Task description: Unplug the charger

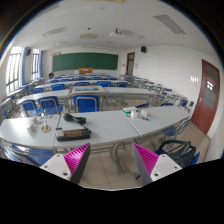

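charger: I cannot pick it out for certain; the likeliest spot is the dark clutter (72, 131) on the near desk (100, 128), at about 11 o'clock from the gripper (110, 160), beyond the fingers and well apart from them.
long axis: the clutter runs across the view, along the desk's length; any plug or cable is too small to tell.
gripper: fingers spread apart, nothing between them; the pink ridged pads (74, 158) face each other over bare floor.
coming move: by my judgement, forward and to the left toward the desk.
materials: desk top pale, smooth and flat; clutter dark, low, boxy.
surroundings: blue chairs (86, 103) at 12 o'clock behind the desk; green chalkboard (84, 61) on the far wall; brown door (205, 88) at 2 o'clock.
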`<state>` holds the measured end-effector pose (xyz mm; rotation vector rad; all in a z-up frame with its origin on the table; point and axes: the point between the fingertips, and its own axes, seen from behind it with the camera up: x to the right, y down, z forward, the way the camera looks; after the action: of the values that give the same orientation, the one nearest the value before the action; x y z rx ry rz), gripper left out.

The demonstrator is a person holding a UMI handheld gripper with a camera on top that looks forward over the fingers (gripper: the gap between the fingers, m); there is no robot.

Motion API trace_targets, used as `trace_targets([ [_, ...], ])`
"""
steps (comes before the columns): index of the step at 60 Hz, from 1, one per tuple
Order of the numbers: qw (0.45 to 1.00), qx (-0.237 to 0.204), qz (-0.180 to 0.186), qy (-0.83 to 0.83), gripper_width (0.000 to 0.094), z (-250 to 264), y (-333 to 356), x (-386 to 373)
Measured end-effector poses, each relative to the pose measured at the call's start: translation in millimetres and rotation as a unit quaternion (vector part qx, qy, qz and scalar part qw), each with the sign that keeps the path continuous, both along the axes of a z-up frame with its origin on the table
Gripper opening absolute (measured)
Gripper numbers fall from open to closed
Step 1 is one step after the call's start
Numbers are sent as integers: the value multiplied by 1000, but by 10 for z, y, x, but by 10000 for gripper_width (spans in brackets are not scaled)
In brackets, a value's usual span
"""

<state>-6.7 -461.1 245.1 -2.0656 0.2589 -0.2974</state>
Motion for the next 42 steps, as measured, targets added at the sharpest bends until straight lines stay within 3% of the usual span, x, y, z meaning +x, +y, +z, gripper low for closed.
trace_targets([
  [19, 999, -40, 14, 4, 860, -528, -53, -326],
  [31, 994, -63, 72, 45, 848, -1091, 237, -1267],
  [42, 990, -31, 128, 55, 859, -1410, 1279, -2089],
])
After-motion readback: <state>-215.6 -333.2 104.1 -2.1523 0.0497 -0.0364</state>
